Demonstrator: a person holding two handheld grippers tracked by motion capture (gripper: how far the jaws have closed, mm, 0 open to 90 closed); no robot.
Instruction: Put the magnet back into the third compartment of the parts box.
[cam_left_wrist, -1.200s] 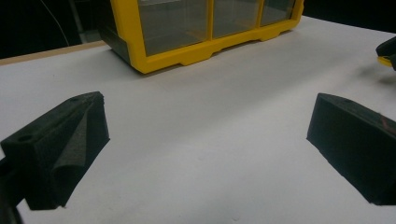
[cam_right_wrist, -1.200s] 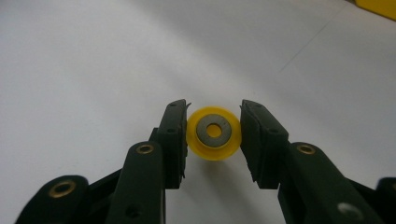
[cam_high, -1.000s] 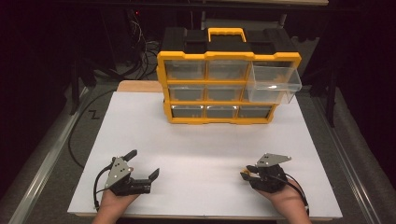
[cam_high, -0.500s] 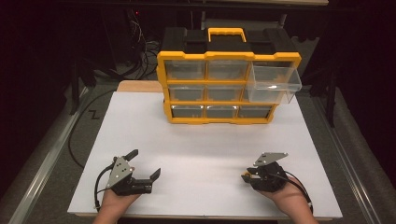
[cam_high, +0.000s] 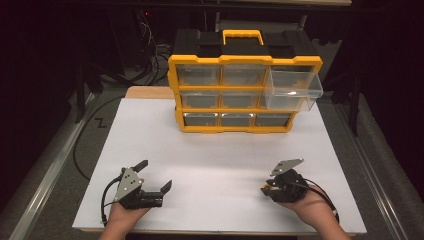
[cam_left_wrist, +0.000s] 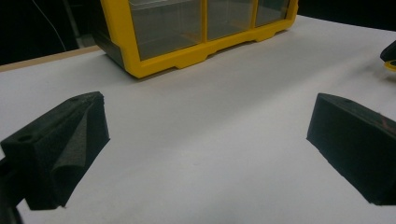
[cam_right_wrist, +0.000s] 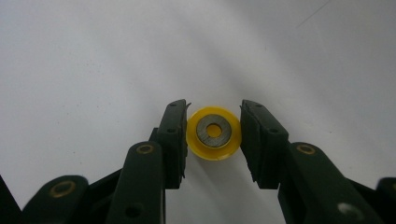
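Note:
My right gripper (cam_right_wrist: 214, 133) is shut on a small yellow disc (cam_right_wrist: 214, 132) with a metal ring in its middle, held just over the white board. In the high view that gripper (cam_high: 266, 189) sits at the near right, a speck of yellow at its tips. At the near left, my left gripper (cam_high: 157, 173) rests in a hand with its jaws spread wide and nothing between them. From the left gripper view, its two black foam pads (cam_left_wrist: 70, 140) stand far apart over bare board.
A yellow and black drawer organiser (cam_high: 240, 95) stands at the back of the white board (cam_high: 220, 150); its upper right clear drawer (cam_high: 292, 90) is pulled out. The organiser's bottom corner (cam_left_wrist: 187, 42) lies ahead of the left gripper. Dark floor and cables surround the table.

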